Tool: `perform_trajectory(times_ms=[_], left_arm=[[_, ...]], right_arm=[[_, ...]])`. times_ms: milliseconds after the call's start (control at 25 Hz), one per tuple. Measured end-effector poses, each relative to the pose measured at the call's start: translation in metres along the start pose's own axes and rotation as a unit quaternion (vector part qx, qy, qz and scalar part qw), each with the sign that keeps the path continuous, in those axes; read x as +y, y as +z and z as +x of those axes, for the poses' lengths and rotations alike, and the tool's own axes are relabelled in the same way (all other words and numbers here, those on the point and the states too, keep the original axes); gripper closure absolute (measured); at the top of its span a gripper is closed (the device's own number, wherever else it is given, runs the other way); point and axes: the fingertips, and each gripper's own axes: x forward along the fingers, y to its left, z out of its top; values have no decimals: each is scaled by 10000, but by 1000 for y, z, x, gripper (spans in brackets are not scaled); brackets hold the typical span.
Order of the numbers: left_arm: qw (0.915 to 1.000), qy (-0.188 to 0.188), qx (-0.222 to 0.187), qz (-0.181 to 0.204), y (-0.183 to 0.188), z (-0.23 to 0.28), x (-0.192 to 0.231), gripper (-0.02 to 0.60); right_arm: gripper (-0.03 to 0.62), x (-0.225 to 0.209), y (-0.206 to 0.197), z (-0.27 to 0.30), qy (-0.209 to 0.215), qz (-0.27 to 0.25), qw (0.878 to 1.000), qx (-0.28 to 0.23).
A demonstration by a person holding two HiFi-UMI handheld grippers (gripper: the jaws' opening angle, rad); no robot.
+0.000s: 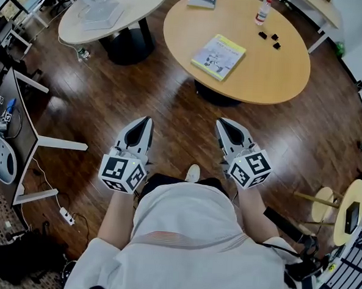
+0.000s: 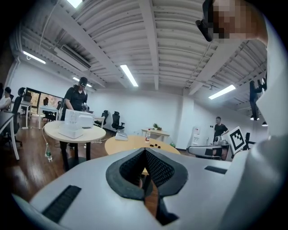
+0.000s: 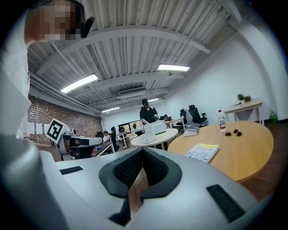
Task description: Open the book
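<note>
With left gripper (image 1: 147,120) and right gripper (image 1: 222,122) closed and empty, the person is facing a thin, likely floppy book (image 1: 218,56), best caught at its cover's edge.

Open-plan office: round meeting tables (image 1: 283,74), swivel chairs (image 2: 116,121), wood floor (image 1: 171,109), ceiling strip lights (image 2: 129,75).

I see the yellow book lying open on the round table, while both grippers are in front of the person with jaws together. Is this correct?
Not quite: the yellow book lies closed on the round table, as the head view shows. The left gripper and right gripper are indeed in front of the person, jaws together.
</note>
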Motion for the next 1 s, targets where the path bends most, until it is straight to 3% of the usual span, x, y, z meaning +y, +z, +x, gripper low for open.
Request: perform_trajectory(times_ms=[240, 600, 1000], left_arm=[[9999, -37, 124, -39, 0, 24, -8, 572], [9990, -417, 128, -93, -1, 74, -4, 572], [9941, -1034, 273, -166, 14, 157, 51, 572]], right_arm=[[591, -24, 12, -2, -151, -96, 9991, -384], [591, -57, 17, 10, -485, -177, 9981, -332], [591, -96, 34, 71, -1114, -314, 9929, -284]])
